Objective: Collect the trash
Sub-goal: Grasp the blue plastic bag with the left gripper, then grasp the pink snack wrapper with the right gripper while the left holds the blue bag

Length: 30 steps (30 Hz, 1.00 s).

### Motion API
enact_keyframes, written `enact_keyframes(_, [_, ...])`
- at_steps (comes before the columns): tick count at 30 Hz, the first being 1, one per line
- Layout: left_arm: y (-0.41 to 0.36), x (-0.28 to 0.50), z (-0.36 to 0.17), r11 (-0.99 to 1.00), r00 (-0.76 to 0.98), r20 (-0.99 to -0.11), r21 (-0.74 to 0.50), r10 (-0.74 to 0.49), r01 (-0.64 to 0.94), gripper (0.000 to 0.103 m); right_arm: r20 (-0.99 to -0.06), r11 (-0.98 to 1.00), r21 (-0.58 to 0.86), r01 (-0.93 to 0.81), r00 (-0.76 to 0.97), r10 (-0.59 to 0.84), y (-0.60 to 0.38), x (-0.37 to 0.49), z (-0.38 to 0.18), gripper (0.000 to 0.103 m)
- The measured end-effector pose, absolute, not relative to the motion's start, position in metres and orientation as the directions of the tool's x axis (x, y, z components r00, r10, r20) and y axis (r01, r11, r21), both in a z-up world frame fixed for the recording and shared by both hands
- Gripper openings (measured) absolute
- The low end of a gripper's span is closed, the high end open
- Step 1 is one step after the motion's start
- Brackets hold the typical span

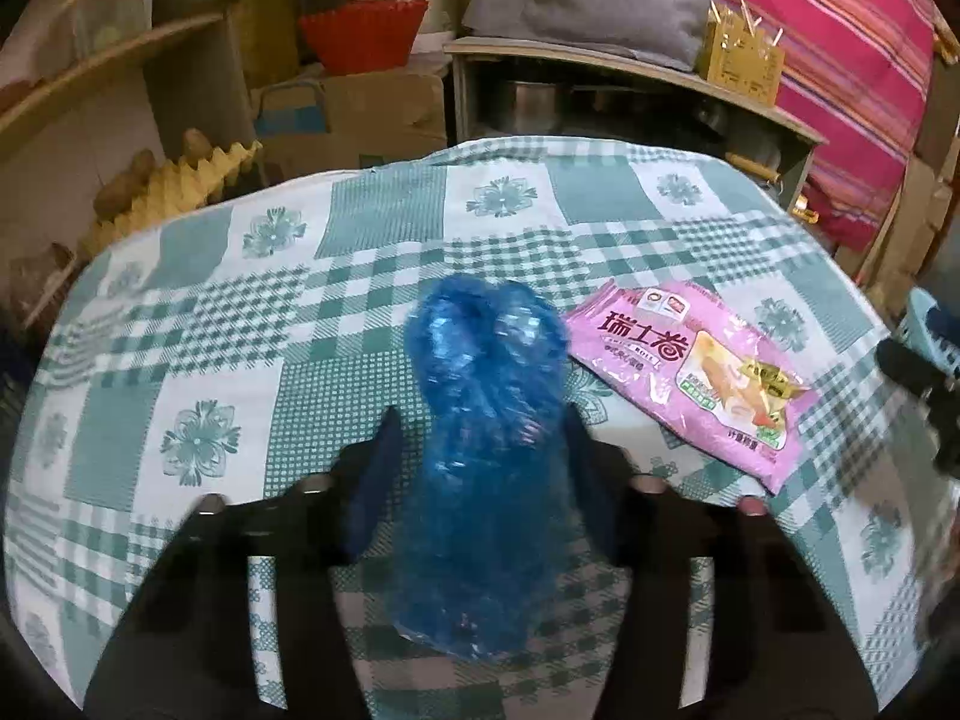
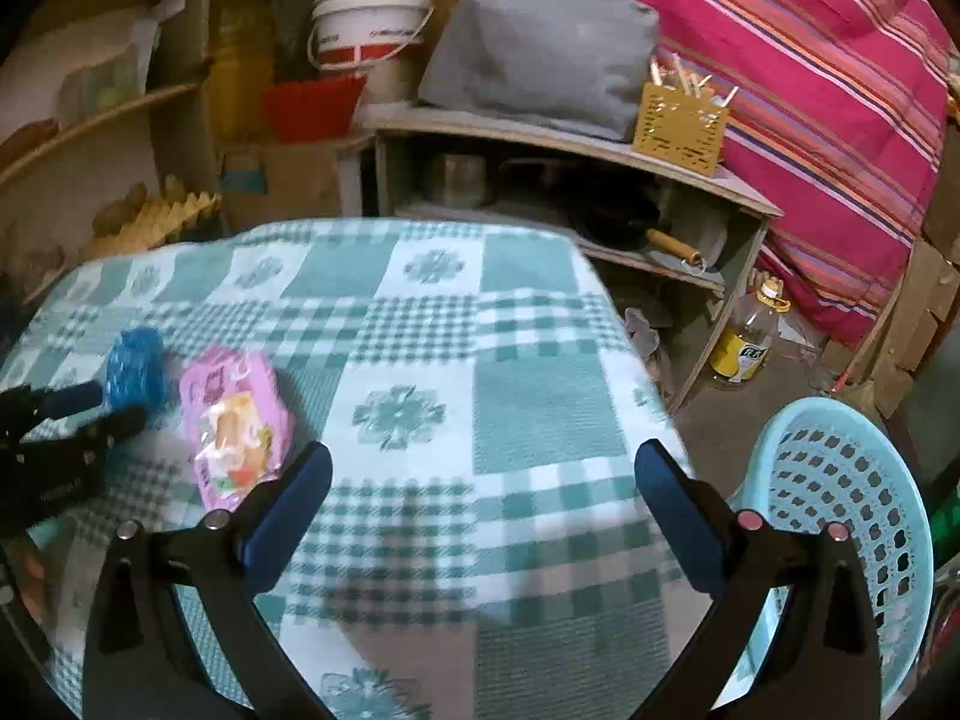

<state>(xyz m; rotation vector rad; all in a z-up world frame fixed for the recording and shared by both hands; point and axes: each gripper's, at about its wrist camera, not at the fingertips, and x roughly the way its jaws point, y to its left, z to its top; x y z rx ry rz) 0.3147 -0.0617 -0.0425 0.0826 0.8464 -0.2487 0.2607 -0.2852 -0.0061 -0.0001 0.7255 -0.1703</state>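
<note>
While the left gripper [image 1: 480, 420] points down at the table, its two blue-padded fingers [image 1: 378, 450] close against the sides of a crumpled blue plastic bag [image 1: 480, 420], which stands between them and runs from near the camera out past the fingertips. In the right wrist view the same gripper [image 2: 117, 399] shows at the left edge, its tips on either side of the blue bag [image 2: 135, 369].

Just to the right of the bag, a pink snack wrapper [image 1: 690, 378] lies flat on the green and white checked tablecloth [image 1: 240, 360], its near corner close to the left gripper's right finger but not held by anything. From the right wrist view the wrapper [image 2: 237, 426] sits just beyond the left fingertip of the right gripper [image 2: 483, 465], whose jaws stand spread wide over bare tablecloth [image 2: 480, 360] with nothing between them.

A light blue perforated plastic basket [image 2: 840, 510] stands off the table's right edge, beside the right gripper's right finger.

Behind the table are a low wooden shelf [image 2: 540, 132] with a grey cushion [image 2: 540, 54] and a yellow holder [image 2: 681, 123] on top, a white bucket [image 2: 366, 24], a red basket [image 2: 312, 102] and a pink striped blanket [image 2: 810, 90]. A plastic bottle [image 2: 744, 342] stands on the floor below the shelf.
</note>
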Motion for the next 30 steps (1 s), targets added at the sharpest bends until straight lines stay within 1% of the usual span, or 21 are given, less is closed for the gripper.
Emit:
enact_keyframes(2, [-0.058,0.314,-0.043,0.966,0.626,-0.751,-0.057,-0.209,0.254,0.024,-0.667,0.991,-0.003,0.136,0.738,-0.104,-0.284,0.260,-0.011,0.099])
enact_keyframes(4, [-0.055,0.310,-0.043,0.967,0.632,-0.748,-0.053,-0.204,0.250,0.018,-0.690,0.994,0.022,0.107,0.721,-0.062,-0.278,0.261,-0.016,0.099])
enact_keyframes(7, [-0.054,0.301,-0.039,0.969,0.643,-0.749,0.005,-0.160,0.246,0.018,-0.682,0.997,-0.015,0.081,0.728,-0.070,-0.263,0.256,-0.016,0.099])
enact_keyframes(14, [-0.025,0.269,-0.028,0.974,0.667,-0.733,0.024,-0.135,0.224,0.017,-0.693,0.998,-0.065,-0.012,0.720,-0.036,-0.221,0.257,-0.019,0.097])
enact_keyframes(16, [-0.012,0.265,-0.028,0.978,0.669,-0.733,0.024,-0.123,0.205,0.018,-0.697,0.994,-0.099,-0.037,0.716,-0.043,-0.210,0.260,-0.021,0.091])
enact_keyframes(17, [-0.006,0.264,-0.028,0.980,0.671,-0.732,0.024,-0.116,0.195,0.018,-0.702,0.994,-0.102,-0.045,0.711,-0.040,-0.208,0.262,-0.022,0.086])
enact_keyframes(18, [0.001,0.263,-0.028,0.983,0.672,-0.732,0.019,-0.112,0.185,0.018,-0.707,0.994,-0.098,-0.055,0.706,-0.030,-0.206,0.264,-0.022,0.083])
enact_keyframes(22, [0.021,0.263,-0.029,0.988,0.670,-0.735,0.005,-0.100,0.152,0.018,-0.725,0.993,-0.082,-0.088,0.689,0.002,-0.197,0.273,-0.027,0.082])
enact_keyframes(25, [0.027,0.265,-0.029,0.989,0.668,-0.738,0.002,-0.096,0.145,0.018,-0.738,0.991,-0.084,-0.105,0.675,0.009,-0.191,0.280,-0.030,0.079])
enact_keyframes(27, [0.027,0.266,-0.029,0.989,0.668,-0.738,0.005,-0.094,0.145,0.018,-0.760,0.990,-0.075,-0.116,0.650,0.019,-0.190,0.287,-0.037,0.070])
enact_keyframes(29, [0.026,0.266,-0.029,0.989,0.668,-0.738,0.009,-0.093,0.148,0.018,-0.783,0.992,-0.048,-0.119,0.621,0.037,-0.193,0.293,-0.043,0.062])
enact_keyframes(30, [0.025,0.266,-0.029,0.989,0.669,-0.738,0.013,-0.092,0.150,0.018,-0.785,0.993,-0.026,-0.112,0.617,0.049,-0.196,0.295,-0.043,0.062])
